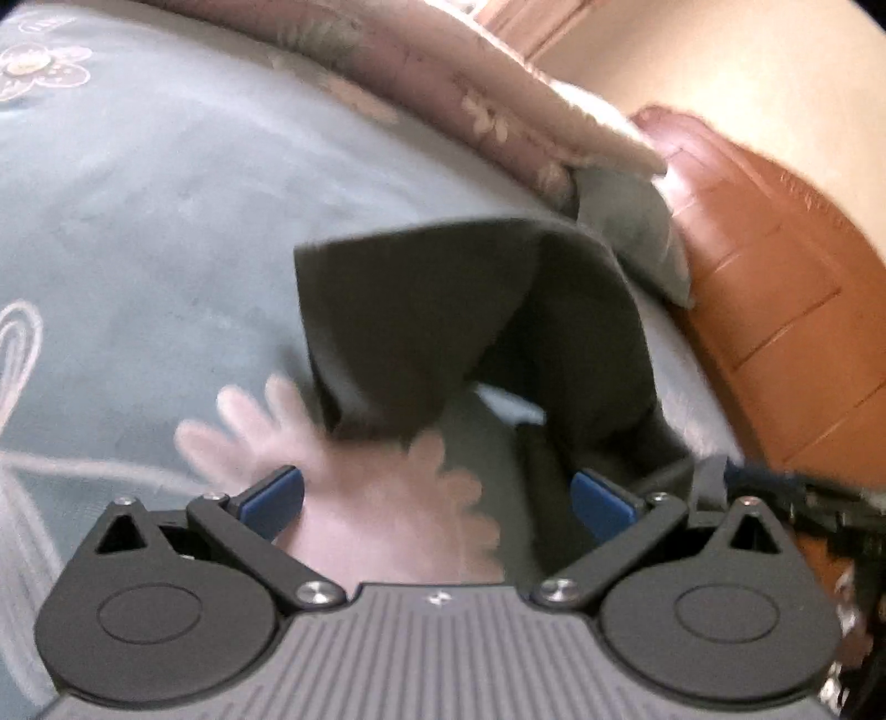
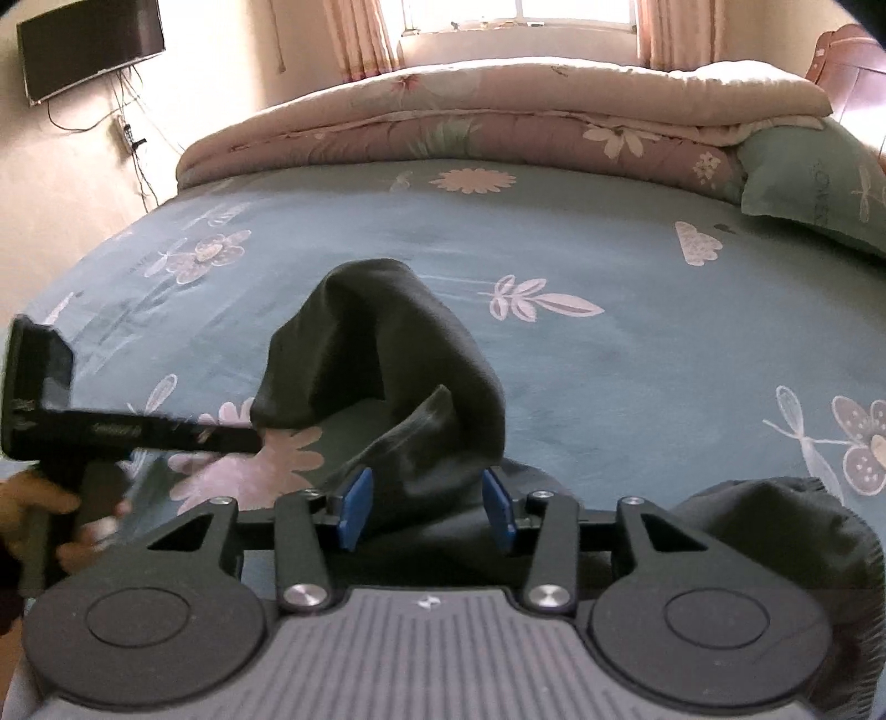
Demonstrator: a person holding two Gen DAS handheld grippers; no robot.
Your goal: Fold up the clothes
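From the left wrist camera, the left gripper (image 1: 437, 498) has its blue pads spread wide with nothing pinched between them; only the pink flower print of the bed sheet (image 1: 138, 232) shows through the gap. Just beyond the pads, a dark grey garment (image 1: 398, 310) stands up in a loose, tented fold on the bed, its far edge curling over to the right. A folded pink quilt (image 1: 421, 72) lies along the far side, with a green pillow (image 1: 637, 232) tucked against the brown headboard (image 1: 775, 277) at right. The view is somewhat blurred.

From the right wrist camera, the right gripper (image 2: 426, 509) is partly open. Garment cloth sits between its blue pads, though they do not appear to press on it. The garment rises in a hump just ahead, near the bed's near edge. At the left, a hand (image 2: 39, 498) holds the other gripper's handle, its fingers reaching toward the cloth. A television (image 2: 91, 50) hangs on the far left wall.
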